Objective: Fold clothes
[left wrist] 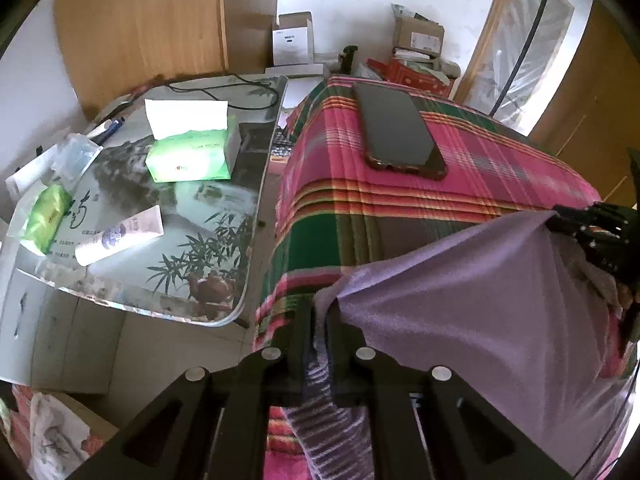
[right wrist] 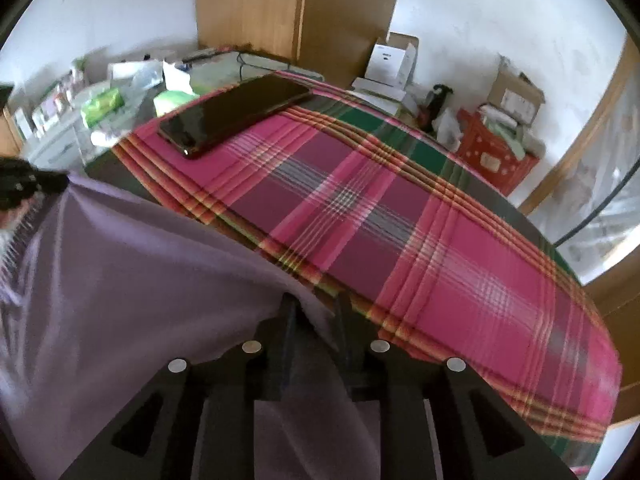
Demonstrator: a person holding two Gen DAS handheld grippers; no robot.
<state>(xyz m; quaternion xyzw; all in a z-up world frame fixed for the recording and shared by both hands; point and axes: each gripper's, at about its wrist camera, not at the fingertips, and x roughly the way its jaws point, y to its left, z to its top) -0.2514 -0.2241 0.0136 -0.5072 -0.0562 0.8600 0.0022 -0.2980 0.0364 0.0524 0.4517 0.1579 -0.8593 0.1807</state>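
A purple garment hangs stretched above the near end of a bed with a pink and green plaid sheet. My left gripper is shut on one upper corner, and a striped hem trails down between its fingers. At the right edge of the left wrist view my right gripper pinches the other corner, with the cloth taut between the two. In the right wrist view the purple garment fills the lower left and runs between the fingers of my right gripper. My left gripper shows at the far left.
A dark phone lies on the plaid sheet near the far corner. Beside the bed stands a glass-topped table with a green tissue box and a white tube. Cardboard boxes and a red crate line the wall.
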